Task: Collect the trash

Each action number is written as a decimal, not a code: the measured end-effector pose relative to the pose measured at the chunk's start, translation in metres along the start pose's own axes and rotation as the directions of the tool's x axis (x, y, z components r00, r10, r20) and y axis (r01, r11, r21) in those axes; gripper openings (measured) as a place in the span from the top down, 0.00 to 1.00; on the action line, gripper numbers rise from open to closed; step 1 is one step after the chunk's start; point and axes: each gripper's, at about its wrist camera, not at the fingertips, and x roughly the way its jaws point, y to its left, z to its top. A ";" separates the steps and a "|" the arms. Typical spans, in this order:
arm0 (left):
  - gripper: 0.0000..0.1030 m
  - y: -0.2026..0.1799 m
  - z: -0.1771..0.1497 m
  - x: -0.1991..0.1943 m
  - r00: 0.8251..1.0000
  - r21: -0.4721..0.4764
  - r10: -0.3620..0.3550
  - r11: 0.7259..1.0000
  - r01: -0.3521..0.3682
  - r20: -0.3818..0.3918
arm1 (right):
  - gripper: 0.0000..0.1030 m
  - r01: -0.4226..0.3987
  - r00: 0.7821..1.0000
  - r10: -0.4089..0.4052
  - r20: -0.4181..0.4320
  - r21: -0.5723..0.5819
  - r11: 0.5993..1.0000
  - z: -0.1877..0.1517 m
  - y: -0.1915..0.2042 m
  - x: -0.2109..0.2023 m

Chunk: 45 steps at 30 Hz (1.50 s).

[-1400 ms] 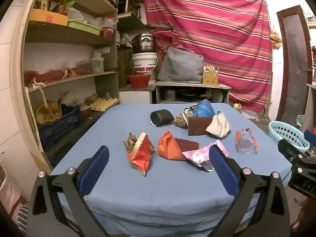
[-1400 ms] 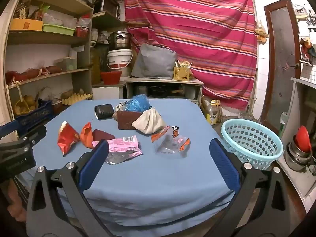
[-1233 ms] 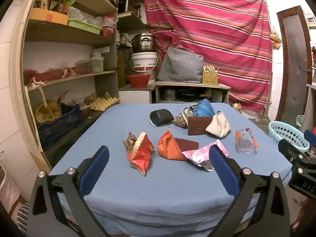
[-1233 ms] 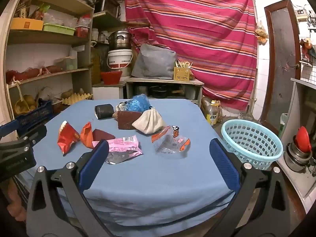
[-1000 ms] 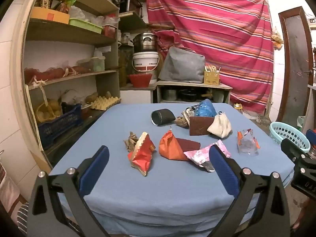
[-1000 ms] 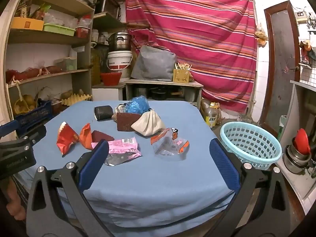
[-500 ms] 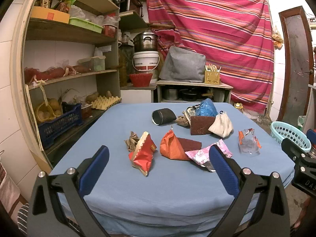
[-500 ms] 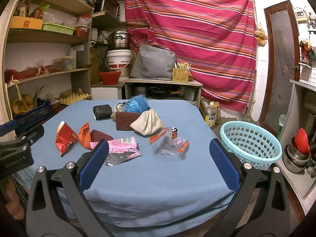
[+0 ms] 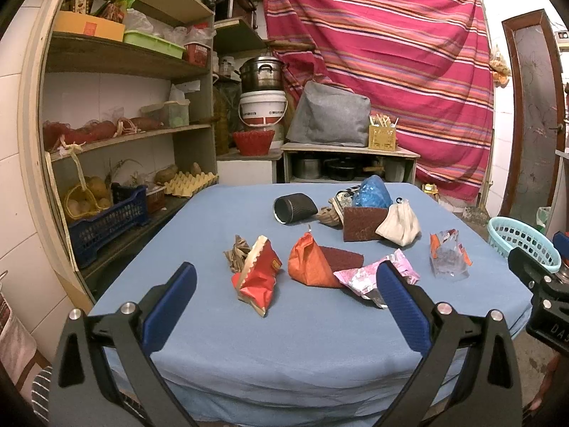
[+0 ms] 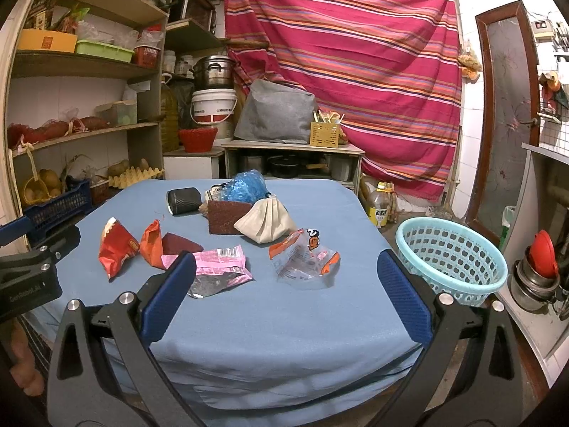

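Two grippers are hanging just off the near edge of the blue-covered table [image 10: 284,320], both with jaws spread wide and nothing between them. The left gripper [image 9: 284,306] is facing the left half of the litter; the right gripper [image 10: 284,295] is facing the half nearer the light blue plastic basket [image 10: 451,259], which is standing off the table's right side, probably placed there as the bin so the right hand has the shorter carry.

The trash is lying in a loose cluster on the middle of the table. Nearest the table's front edge are a red snack bag [image 9: 258,279], an orange snack bag [image 9: 307,263] touching a dark red pad, a pink foil wrapper [image 10: 217,267] and a clear wrapper with orange print [image 10: 302,256]. Toward the table's far side are a black ribbed cup on its side [image 9: 295,208], a cream cloth pouch [image 10: 265,224] and a crumpled blue plastic bag [image 10: 245,186].

Nothing seems to be in the basket yet, so collecting looks unstarted; the wide jaws suit grabbing crumpled, springy wrappers.
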 end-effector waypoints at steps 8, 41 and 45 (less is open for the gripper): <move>0.04 0.002 -0.002 0.003 1.000 0.000 0.000 1.000 0.000 -0.005 | 0.04 0.000 1.000 0.000 0.000 0.000 1.000 0.000 0.000 0.000; 0.04 0.002 -0.004 0.005 1.000 0.004 0.001 1.000 -0.001 -0.014 | 0.04 0.000 1.000 0.000 -0.003 0.008 1.000 -0.007 -0.004 0.007; 0.04 0.002 -0.004 0.005 1.000 0.004 0.000 1.000 0.000 -0.015 | 0.04 0.000 1.000 0.000 -0.003 0.007 1.000 -0.007 -0.003 0.007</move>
